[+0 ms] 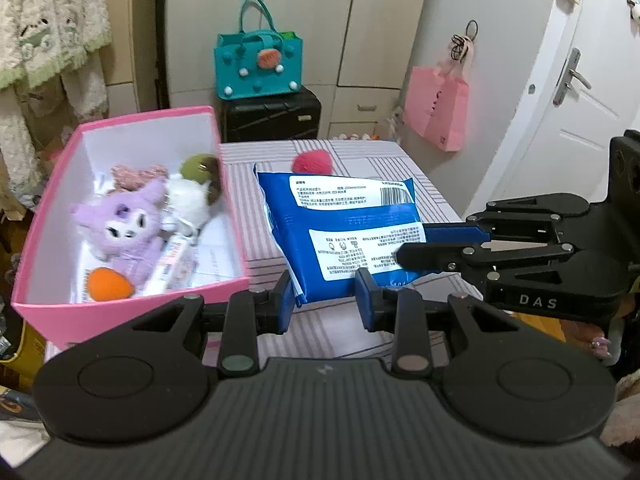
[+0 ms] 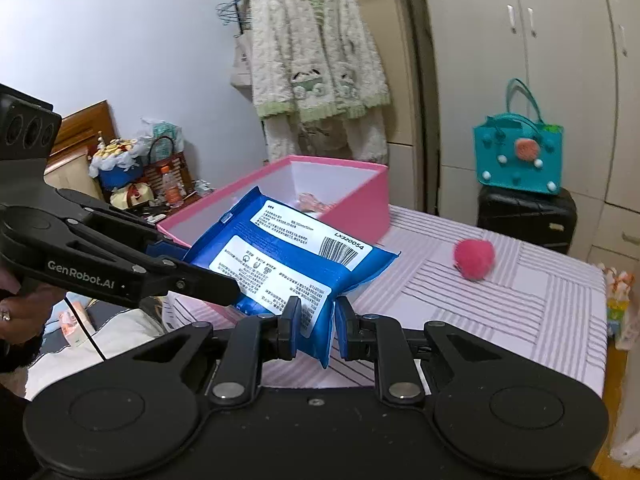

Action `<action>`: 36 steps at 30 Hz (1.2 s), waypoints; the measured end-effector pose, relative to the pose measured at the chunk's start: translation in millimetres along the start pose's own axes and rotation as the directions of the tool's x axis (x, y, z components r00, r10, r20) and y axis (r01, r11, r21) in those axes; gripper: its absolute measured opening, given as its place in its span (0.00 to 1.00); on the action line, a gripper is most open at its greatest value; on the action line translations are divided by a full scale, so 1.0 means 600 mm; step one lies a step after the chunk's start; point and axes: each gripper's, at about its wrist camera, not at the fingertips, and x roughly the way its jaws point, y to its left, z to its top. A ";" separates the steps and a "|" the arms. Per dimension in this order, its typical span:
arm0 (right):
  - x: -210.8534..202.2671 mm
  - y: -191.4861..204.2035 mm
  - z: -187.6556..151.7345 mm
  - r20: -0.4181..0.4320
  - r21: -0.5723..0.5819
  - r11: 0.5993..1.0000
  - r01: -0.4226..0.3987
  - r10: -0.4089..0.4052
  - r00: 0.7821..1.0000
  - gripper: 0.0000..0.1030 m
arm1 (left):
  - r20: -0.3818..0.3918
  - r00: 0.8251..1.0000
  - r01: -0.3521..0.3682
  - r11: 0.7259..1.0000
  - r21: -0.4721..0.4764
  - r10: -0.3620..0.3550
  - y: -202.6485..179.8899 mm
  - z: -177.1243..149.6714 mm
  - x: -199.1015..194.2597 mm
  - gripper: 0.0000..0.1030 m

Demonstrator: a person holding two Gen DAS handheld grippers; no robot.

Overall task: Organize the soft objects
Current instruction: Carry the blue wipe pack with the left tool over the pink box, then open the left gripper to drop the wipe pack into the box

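Observation:
A blue wipes pack (image 1: 344,228) with white labels is held above the striped table, just right of the pink box (image 1: 44,220). My left gripper (image 1: 326,300) is shut on its near edge. My right gripper (image 2: 316,326) is shut on another edge of the pack (image 2: 288,256) and shows from the side in the left wrist view (image 1: 416,246). The box holds a purple plush (image 1: 120,232), an orange ball (image 1: 110,284), a white plush (image 1: 188,200) and a green ball (image 1: 196,166). A pink pom-pom (image 1: 312,162) lies on the table behind the pack, also in the right wrist view (image 2: 474,258).
The striped table (image 2: 520,304) carries the pink box (image 2: 360,208) at its left. Behind stand a black suitcase (image 1: 272,116) with a teal bag (image 1: 258,66) on top, wardrobe doors, a pink paper bag (image 1: 438,108) and a white door at right.

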 end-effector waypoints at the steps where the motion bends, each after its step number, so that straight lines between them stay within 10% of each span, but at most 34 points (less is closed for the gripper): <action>1: 0.004 0.006 0.005 0.000 -0.009 1.000 -0.004 0.004 1.000 0.22 | 0.008 1.000 -0.005 1.000 -0.001 0.005 0.007 0.000 -0.005 0.29; 36: 0.354 0.056 0.210 -0.114 -0.136 0.990 0.023 -0.039 0.993 0.24 | 0.014 0.996 -0.080 0.971 -0.225 0.085 0.341 0.112 0.135 0.30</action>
